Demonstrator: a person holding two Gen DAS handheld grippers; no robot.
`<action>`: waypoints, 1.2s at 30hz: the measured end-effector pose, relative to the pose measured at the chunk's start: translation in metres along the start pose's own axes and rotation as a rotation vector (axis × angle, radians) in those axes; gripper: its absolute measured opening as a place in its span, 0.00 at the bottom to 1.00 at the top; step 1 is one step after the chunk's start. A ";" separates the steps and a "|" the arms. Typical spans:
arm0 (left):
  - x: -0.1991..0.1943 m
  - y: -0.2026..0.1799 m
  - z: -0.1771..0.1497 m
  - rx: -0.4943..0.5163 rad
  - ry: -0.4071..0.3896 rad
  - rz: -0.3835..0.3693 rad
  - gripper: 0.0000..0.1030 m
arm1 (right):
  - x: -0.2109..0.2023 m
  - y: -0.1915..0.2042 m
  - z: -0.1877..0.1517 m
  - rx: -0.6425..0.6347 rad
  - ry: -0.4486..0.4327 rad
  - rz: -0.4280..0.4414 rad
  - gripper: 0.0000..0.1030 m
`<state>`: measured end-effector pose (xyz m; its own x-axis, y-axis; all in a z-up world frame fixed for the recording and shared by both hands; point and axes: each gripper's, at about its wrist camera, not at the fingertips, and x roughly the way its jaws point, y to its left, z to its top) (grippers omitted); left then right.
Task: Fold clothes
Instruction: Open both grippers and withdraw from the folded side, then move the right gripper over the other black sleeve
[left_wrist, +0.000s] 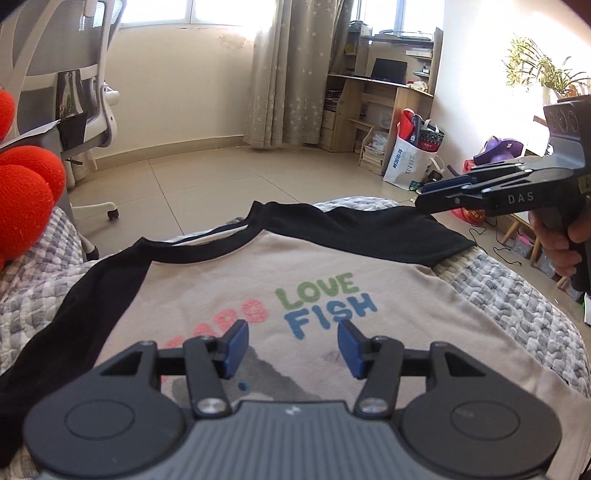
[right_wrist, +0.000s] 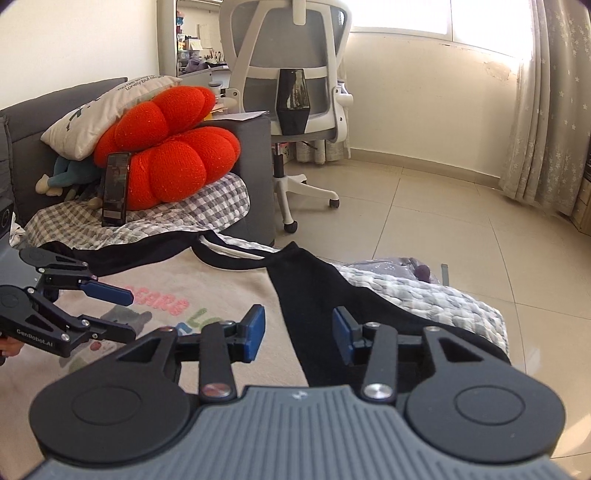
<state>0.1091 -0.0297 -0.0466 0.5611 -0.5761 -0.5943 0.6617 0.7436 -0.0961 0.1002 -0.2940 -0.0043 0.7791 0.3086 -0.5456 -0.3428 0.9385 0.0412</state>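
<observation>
A beige T-shirt (left_wrist: 229, 291) with black sleeves and the print "LOVE FISH" lies flat, front up, on a grey checked quilt (left_wrist: 517, 295). My left gripper (left_wrist: 293, 347) is open and empty, low over the shirt's chest. My right gripper (right_wrist: 298, 334) is open and empty, above the black right sleeve (right_wrist: 317, 295). In the left wrist view the right gripper (left_wrist: 424, 197) hovers over that sleeve's (left_wrist: 388, 229) end. In the right wrist view the left gripper (right_wrist: 125, 314) sits open over the chest print of the shirt (right_wrist: 221, 288).
A red knitted cushion (right_wrist: 173, 147), a white pillow (right_wrist: 107, 107) and an upright phone (right_wrist: 115, 188) sit at the quilt's far end. A white office chair (right_wrist: 295, 74) stands on the tiled floor (left_wrist: 207, 173). A desk (left_wrist: 376, 96) and bags (left_wrist: 410, 155) stand by the wall.
</observation>
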 end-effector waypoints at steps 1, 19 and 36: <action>-0.001 0.002 -0.001 0.001 0.000 -0.004 0.56 | 0.004 0.005 0.002 -0.001 0.004 0.002 0.45; 0.042 -0.029 -0.021 0.146 0.019 -0.251 1.00 | 0.031 -0.020 -0.027 0.280 0.032 -0.437 0.45; 0.038 -0.040 -0.028 0.236 0.030 -0.168 1.00 | 0.032 -0.066 -0.065 0.481 0.059 -0.659 0.51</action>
<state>0.0900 -0.0724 -0.0876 0.4209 -0.6720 -0.6093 0.8437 0.5367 -0.0090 0.1134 -0.3564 -0.0790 0.7085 -0.3254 -0.6262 0.4490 0.8925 0.0441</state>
